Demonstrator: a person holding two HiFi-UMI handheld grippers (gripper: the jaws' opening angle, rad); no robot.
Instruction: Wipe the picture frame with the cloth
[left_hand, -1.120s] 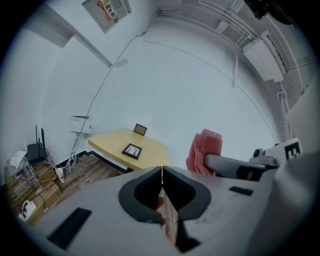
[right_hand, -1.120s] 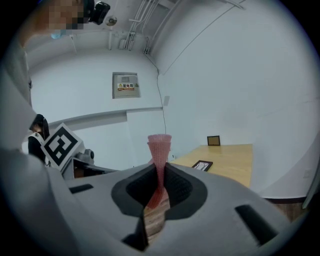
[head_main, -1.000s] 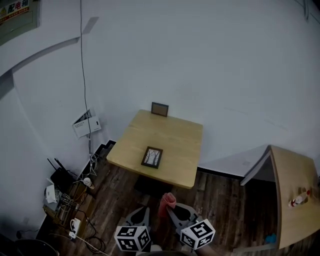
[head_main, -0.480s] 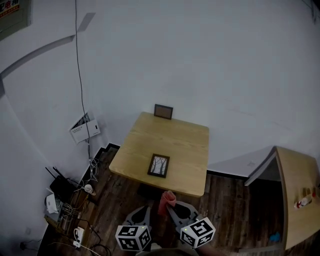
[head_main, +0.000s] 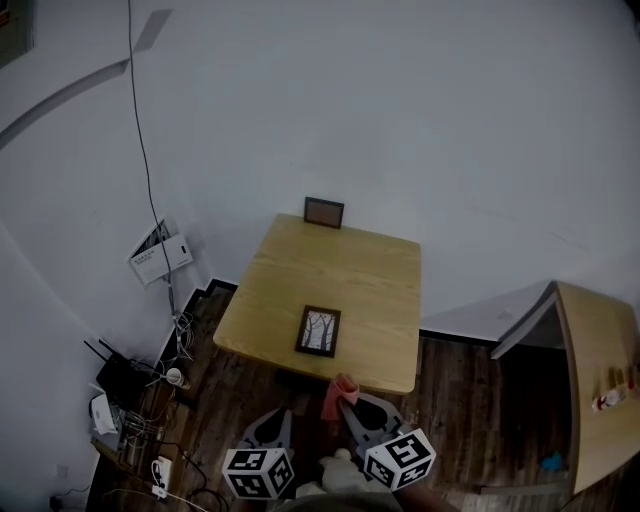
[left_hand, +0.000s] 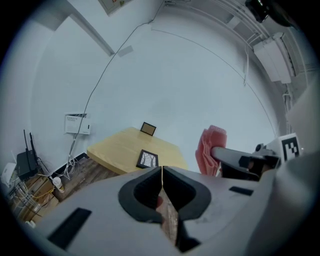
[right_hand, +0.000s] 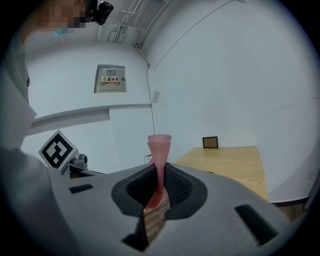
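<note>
**Picture frame** (head_main: 318, 331): dark-edged, lying flat on the wooden table (head_main: 370, 270), close to its near edge and left of the middle. It showed a pale picture with dark branching lines and no writing.

**Cloth** (right_hand: 159, 150): pink and folded, clamped upright in the jaws of the right gripper (head_main: 345, 408). It was off the table, just short of the near edge.

**Left gripper** (left_hand: 162, 172): jaws pressed together with nothing between them, beside the right gripper above the dark plank floor.

**Second frame** (head_main: 324, 212): upright at the table's far edge, against the white wall. Bare tabletop lay between the two frames and to the right of the flat one.

**Wall sign** (right_hand: 111, 79): framed, with red characters too small to read.

**White box** (head_main: 158, 252): on the wall left of the table, its print illegible.

**Router and cables** (head_main: 125, 385): crowded the floor at the left.

**Second table** (head_main: 600, 370): well apart at the right, with open floor between it and the first table.
</note>
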